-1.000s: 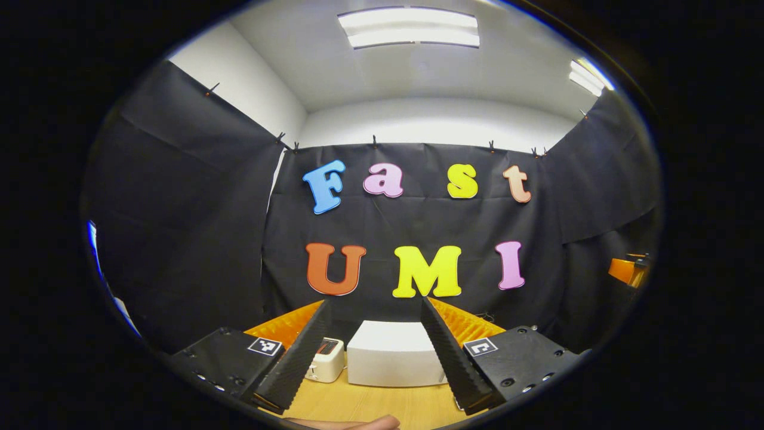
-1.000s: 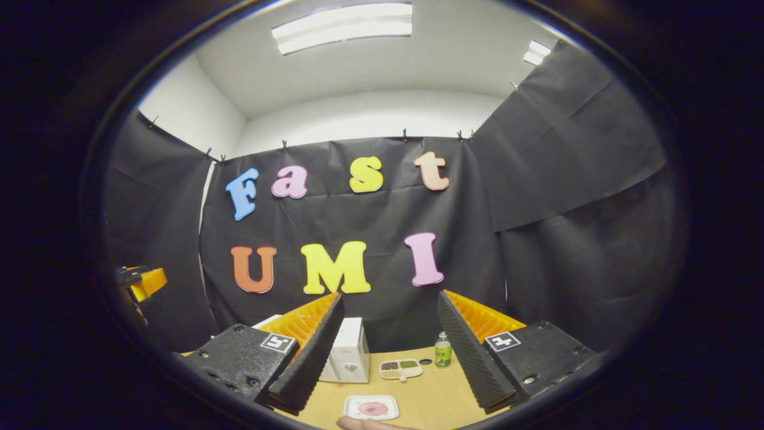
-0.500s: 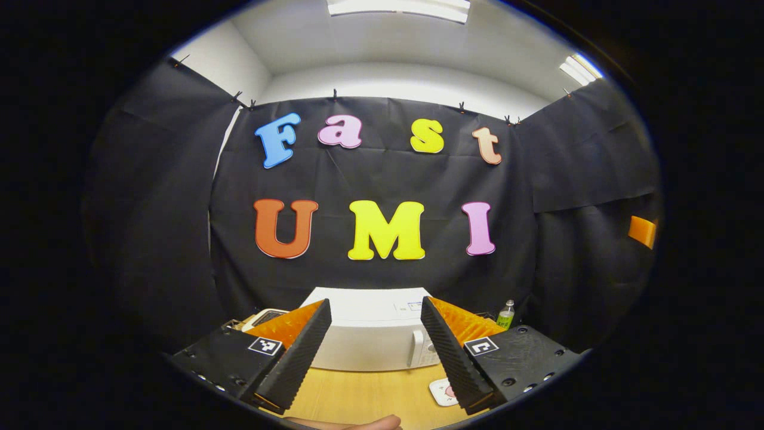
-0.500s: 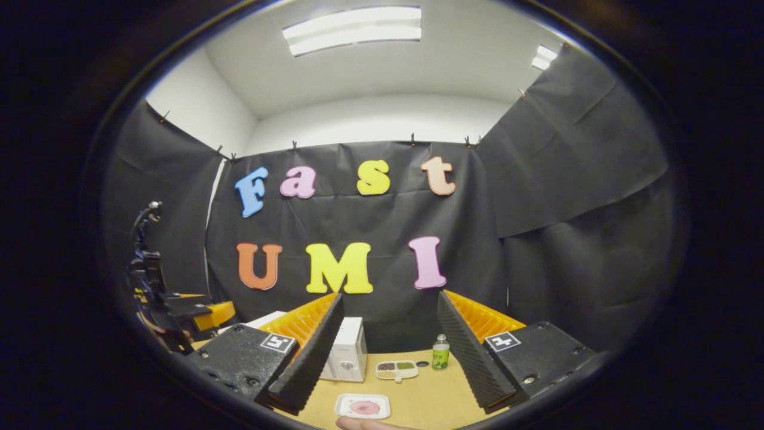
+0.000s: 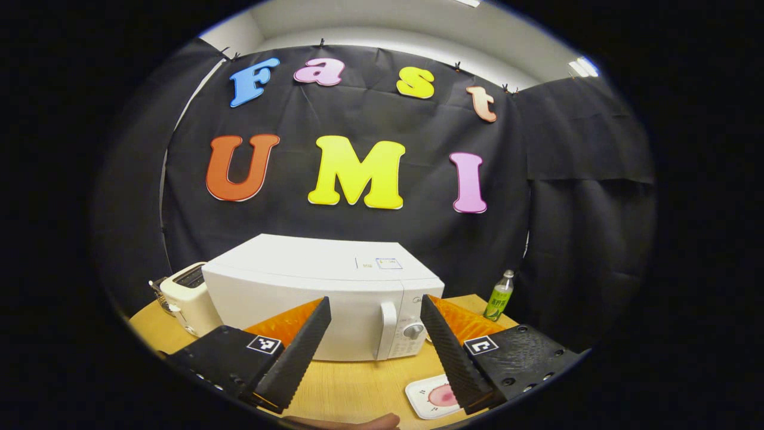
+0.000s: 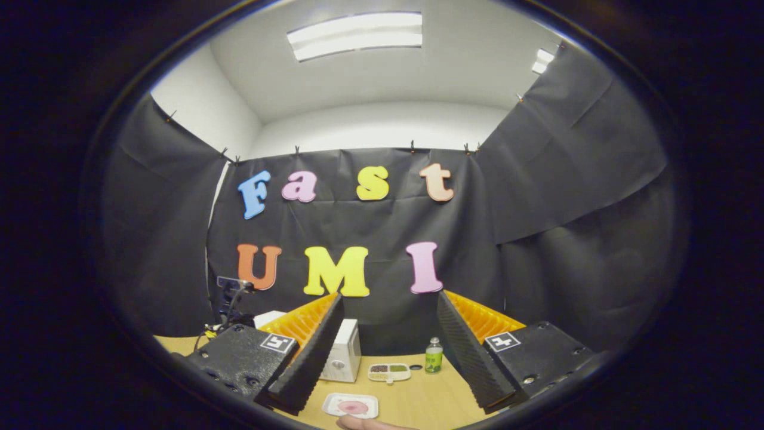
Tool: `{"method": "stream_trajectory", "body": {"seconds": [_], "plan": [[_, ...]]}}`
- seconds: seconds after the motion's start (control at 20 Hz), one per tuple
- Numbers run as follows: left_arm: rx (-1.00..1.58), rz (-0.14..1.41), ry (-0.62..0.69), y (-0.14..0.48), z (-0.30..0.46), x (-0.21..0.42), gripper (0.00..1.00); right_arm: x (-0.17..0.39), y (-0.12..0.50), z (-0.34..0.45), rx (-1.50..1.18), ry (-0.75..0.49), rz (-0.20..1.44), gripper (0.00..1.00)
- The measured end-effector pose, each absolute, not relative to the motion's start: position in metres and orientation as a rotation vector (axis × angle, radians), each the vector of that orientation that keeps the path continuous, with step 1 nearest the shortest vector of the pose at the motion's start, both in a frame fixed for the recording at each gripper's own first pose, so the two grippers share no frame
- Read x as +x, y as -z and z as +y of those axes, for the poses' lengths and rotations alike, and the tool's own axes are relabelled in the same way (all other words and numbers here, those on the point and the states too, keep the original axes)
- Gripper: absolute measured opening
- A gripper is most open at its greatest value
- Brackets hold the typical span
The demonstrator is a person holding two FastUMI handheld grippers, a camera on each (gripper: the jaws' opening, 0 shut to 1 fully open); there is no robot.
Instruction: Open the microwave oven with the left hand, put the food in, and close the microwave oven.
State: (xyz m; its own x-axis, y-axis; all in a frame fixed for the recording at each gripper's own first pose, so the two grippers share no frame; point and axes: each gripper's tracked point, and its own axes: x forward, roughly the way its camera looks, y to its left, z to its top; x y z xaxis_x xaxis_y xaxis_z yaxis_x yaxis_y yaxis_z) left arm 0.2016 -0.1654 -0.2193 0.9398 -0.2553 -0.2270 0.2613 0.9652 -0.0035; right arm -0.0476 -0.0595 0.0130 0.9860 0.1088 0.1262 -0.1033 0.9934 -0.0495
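Microwave [image 5: 322, 295], white and with its door shut, stands at the back of the wooden desk [image 5: 352, 388] in the left gripper view, its handle [image 5: 387, 329] and dial near its right side. A toaster [image 5: 182, 292] sits just beside it on the left, and a green bottle [image 5: 499, 295] stands near the desk's back right corner. The food, a pink patch on a white plate [image 5: 425, 399], lies near the front edge, apart from the microwave. In the right gripper view a divided dish [image 6: 388, 372] holds dark and green portions. The left gripper [image 5: 373, 307] hangs empty with fingers spread wide; the right gripper [image 6: 389, 304] is likewise spread and empty. Since a second ago the left gripper has come closer, so the microwave looms larger. Bare desk lies open before its door.
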Motion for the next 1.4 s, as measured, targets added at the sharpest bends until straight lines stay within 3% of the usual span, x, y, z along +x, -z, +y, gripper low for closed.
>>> {"method": "stream_trajectory", "body": {"seconds": [0.05,0.1,0.25,0.3,0.35,0.4,0.45,0.5,0.55,0.6,0.65,0.7,0.75,0.8,0.85,0.9,0.95,1.0,1.05,1.2,1.3,1.35,1.4], "plan": [[0.031,0.238,0.263,0.234,-0.169,0.21,0.95,-0.045,-0.01,-0.063,-0.034,-0.108,-0.128,1.0],[0.031,0.251,0.271,0.25,-0.175,0.217,0.95,-0.043,-0.008,-0.066,-0.031,-0.116,-0.129,0.91],[0.003,0.291,0.273,0.291,-0.19,0.233,0.95,-0.034,-0.001,-0.079,-0.036,-0.106,-0.126,0.92],[-0.017,0.296,0.268,0.3,-0.194,0.241,0.95,-0.031,-0.001,-0.084,-0.041,-0.101,-0.126,1.0],[-0.031,0.3,0.264,0.308,-0.198,0.246,0.95,-0.029,-0.001,-0.088,-0.052,-0.094,-0.124,0.91],[-0.039,0.301,0.254,0.314,-0.2,0.25,0.95,-0.025,0.001,-0.093,-0.065,-0.086,-0.119,0.91],[-0.044,0.291,0.249,0.317,-0.202,0.257,0.95,-0.022,0.002,-0.097,-0.077,-0.086,-0.115,1.0],[-0.05,0.285,0.237,0.322,-0.204,0.262,0.95,-0.02,0.003,-0.099,-0.086,-0.088,-0.113,1.0],[-0.052,0.284,0.229,0.326,-0.205,0.267,0.84,-0.017,0.004,-0.102,-0.092,-0.087,-0.113,1.0],[-0.053,0.288,0.207,0.331,-0.203,0.271,0.95,-0.013,0.006,-0.106,-0.101,-0.084,-0.109,1.0],[-0.064,0.279,0.188,0.332,-0.2,0.276,0.95,-0.009,0.007,-0.11,-0.108,-0.08,-0.11,1.0],[-0.086,0.271,0.172,0.333,-0.197,0.278,0.83,-0.005,0.007,-0.114,-0.108,-0.077,-0.114,0.91],[-0.112,0.266,0.166,0.332,-0.197,0.279,0.93,-0.003,0.008,-0.118,-0.102,-0.075,-0.118,1.0],[-0.137,0.253,0.164,0.328,-0.198,0.281,0.92,0.0,0.011,-0.121,-0.093,-0.074,-0.119,0.91],[-0.127,0.254,0.158,0.328,-0.196,0.282,0.9,0.005,0.015,-0.126,-0.079,-0.067,-0.116,0.91],[-0.099,0.256,0.141,0.332,-0.191,0.283,0.88,0.011,0.021,-0.13,-0.064,-0.061,-0.103,1.0],[-0.069,0.25,0.132,0.335,-0.189,0.283,0.81,0.015,0.029,-0.132,-0.048,-0.063,-0.084,0.92],[-0.024,0.246,0.125,0.336,-0.188,0.282,0.8,0.019,0.034,-0.131,-0.034,-0.072,-0.067,0.92],[0.006,0.244,0.119,0.338,-0.188,0.283,0.77,0.024,0.039,-0.132,-0.021,-0.077,-0.057,1.0],[0.03,0.237,0.113,0.338,-0.19,0.283,0.73,0.038,0.057,-0.136,-0.009,-0.075,-0.022,1.0],[0.038,0.23,0.132,0.338,-0.198,0.282,0.63,0.045,0.069,-0.139,0.012,-0.072,0.004,1.0],[0.038,0.229,0.158,0.338,-0.207,0.283,0.41,0.049,0.077,-0.143,0.023,-0.064,0.019,1.0],[0.076,0.216,0.132,0.336,-0.208,0.28,0.3,0.053,0.083,-0.147,0.028,-0.058,0.033,1.0]]}}
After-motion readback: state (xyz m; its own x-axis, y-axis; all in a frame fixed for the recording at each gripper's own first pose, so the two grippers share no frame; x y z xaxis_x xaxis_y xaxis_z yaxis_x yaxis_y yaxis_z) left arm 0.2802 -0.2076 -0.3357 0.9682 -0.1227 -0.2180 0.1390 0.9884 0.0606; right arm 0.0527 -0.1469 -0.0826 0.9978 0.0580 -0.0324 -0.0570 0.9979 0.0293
